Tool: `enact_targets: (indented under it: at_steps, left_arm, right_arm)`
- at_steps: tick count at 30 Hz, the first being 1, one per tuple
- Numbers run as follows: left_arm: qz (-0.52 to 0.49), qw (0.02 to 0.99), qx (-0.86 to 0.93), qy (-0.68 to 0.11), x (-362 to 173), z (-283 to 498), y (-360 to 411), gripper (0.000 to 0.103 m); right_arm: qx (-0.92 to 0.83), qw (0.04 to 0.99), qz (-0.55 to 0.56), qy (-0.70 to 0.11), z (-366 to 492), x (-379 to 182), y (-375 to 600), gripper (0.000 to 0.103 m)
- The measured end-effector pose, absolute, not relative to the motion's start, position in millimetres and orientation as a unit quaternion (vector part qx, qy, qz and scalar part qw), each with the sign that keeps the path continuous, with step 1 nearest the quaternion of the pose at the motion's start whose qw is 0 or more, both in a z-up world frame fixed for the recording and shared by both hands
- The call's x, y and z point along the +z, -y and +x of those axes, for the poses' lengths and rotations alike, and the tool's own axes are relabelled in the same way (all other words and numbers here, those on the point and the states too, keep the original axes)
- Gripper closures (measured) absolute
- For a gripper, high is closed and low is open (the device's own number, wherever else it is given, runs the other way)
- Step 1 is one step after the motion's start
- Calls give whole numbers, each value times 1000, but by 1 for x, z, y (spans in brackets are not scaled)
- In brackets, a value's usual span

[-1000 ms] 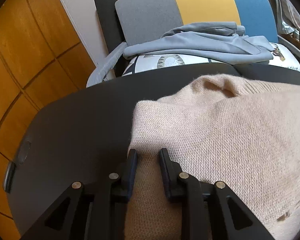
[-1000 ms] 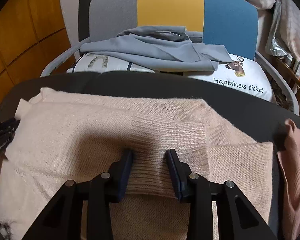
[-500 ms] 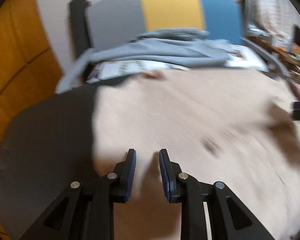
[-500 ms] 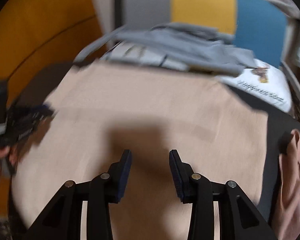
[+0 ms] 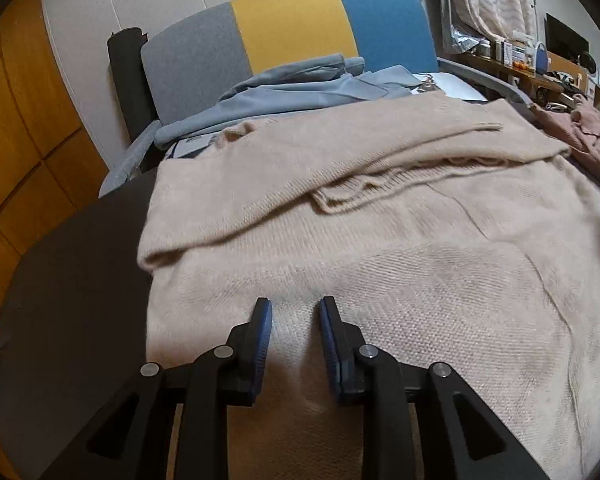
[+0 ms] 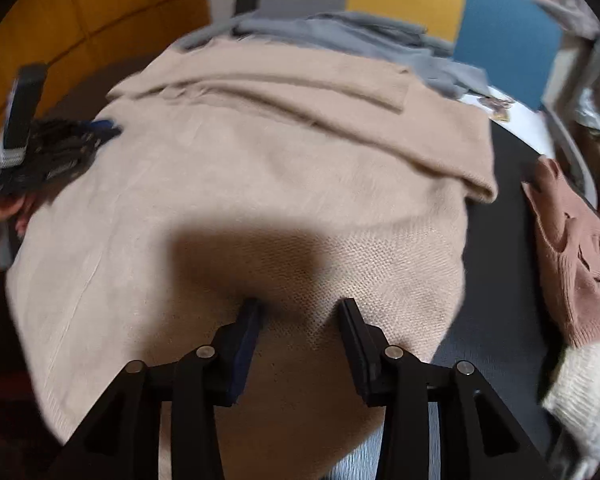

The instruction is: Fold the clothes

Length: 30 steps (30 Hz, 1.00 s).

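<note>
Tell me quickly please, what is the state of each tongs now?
Left tongs: open, over the beige sweater, gripping nothing.
Right tongs: open wide, over the same sweater, gripping nothing.

Two grippers (image 5: 296,312) (image 6: 300,312), four garments, one chair (image 5: 292,32)

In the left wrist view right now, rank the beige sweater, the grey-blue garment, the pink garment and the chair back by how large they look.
1. beige sweater, by far the largest, though also nearest the camera.
2. chair back.
3. grey-blue garment, close to the chair back; partly hidden, so that order is unsure.
4. pink garment, smallest, cut off at the edge.
</note>
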State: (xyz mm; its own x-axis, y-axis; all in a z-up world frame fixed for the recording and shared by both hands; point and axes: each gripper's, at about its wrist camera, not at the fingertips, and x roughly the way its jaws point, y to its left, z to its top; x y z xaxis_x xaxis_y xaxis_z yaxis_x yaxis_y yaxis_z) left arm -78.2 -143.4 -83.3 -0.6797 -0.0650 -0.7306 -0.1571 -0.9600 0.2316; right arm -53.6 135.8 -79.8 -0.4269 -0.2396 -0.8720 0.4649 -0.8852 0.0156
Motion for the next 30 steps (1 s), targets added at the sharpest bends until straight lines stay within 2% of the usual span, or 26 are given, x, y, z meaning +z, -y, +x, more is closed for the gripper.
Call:
enact_targets:
  at_steps: [4, 7, 9, 13, 17, 21, 22, 24, 25, 26, 27, 30]
  left_arm:
    - [-405, 16, 898, -168, -82, -96, 140, 77]
    - [-424, 34, 892, -151, -72, -79, 141, 78]
    - [-416, 76, 897, -126, -65, -50, 142, 78]
    - [-396, 178, 894, -110, -58, 14, 129, 78]
    - [-364, 300, 870, -141, -60, 78, 94, 78]
    - [-359, 365, 838, -191, -76, 117, 64, 78]
    - [-358, 369, 834, -203, -81, 123, 59, 77]
    - [-339, 362, 842, -212, -85, 129, 55, 75]
    - [-338, 358, 846, -207, -85, 128, 55, 75]
    - [-338, 353, 849, -201, -85, 127, 54, 72]
    - [-340, 349, 851, -195, -85, 125, 54, 71]
    - [-354, 351, 847, -182, -80, 118, 56, 74]
  right_arm:
    - [-843, 216, 489, -65, -46, -70, -157, 59]
    - [-846, 220, 485, -28, -41, -63, -173, 58]
    - [-847, 223, 482, -3, -37, -58, -184, 52]
    - [-841, 232, 487, 45, -23, -55, -212, 52]
    - [-816, 269, 507, 67, -8, -70, -215, 52]
    - [-812, 287, 505, 57, -5, -87, -194, 51]
    - [-807, 299, 506, 56, -4, -87, -189, 54]
    - [-797, 322, 509, 54, -2, -88, -178, 67]
    - [-791, 333, 510, 52, -1, -88, -172, 71]
    - [-789, 339, 509, 52, 1, -89, -167, 83]
    - [-786, 341, 512, 62, 0, -90, -165, 91]
    - [-779, 351, 512, 89, -4, -85, -158, 93]
